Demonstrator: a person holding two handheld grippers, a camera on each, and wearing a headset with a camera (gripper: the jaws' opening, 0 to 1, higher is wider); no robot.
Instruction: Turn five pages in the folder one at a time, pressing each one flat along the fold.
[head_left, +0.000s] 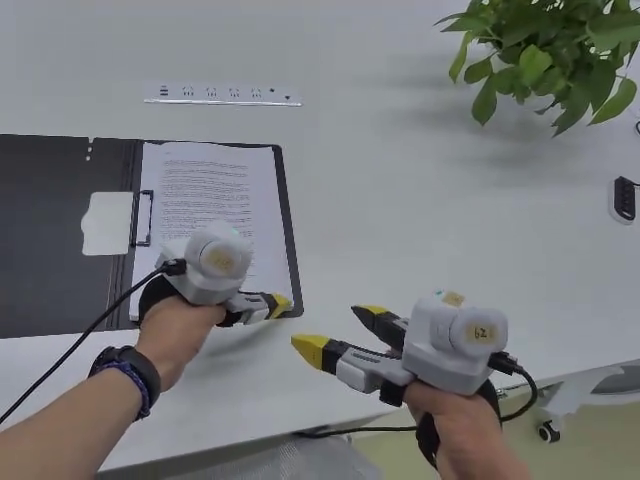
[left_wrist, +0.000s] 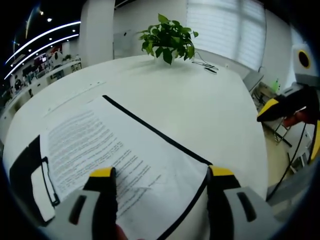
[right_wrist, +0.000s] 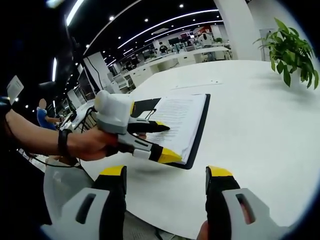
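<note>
A black folder (head_left: 60, 230) lay open on a white table (head_left: 420, 200), toward the person's left; its left half was bare dark cover, and its right half carried a stack of printed pages (head_left: 215, 190) held by a clip (head_left: 143, 217) beside the spine; the top page lay flat, its edges square with the folder's dark border.

The left gripper (left_wrist: 161, 172) sat at the page's near right corner, its yellow-tipped jaws apart and straddling that corner with nothing pinched between them; that placement seemed meant for catching the free corner, likely the easiest spot to lift one sheet alone.

The right gripper (right_wrist: 166, 171) hovered over bare table just right of the folder, jaws also spread and empty, pointing toward the left gripper; it appeared held ready to help with a turn or to press along the fold.

No page looked lifted, so a turn seemed about to start; a leafy plant (head_left: 550, 50) and a power strip (head_left: 220, 93) stood at the table's far side.
</note>
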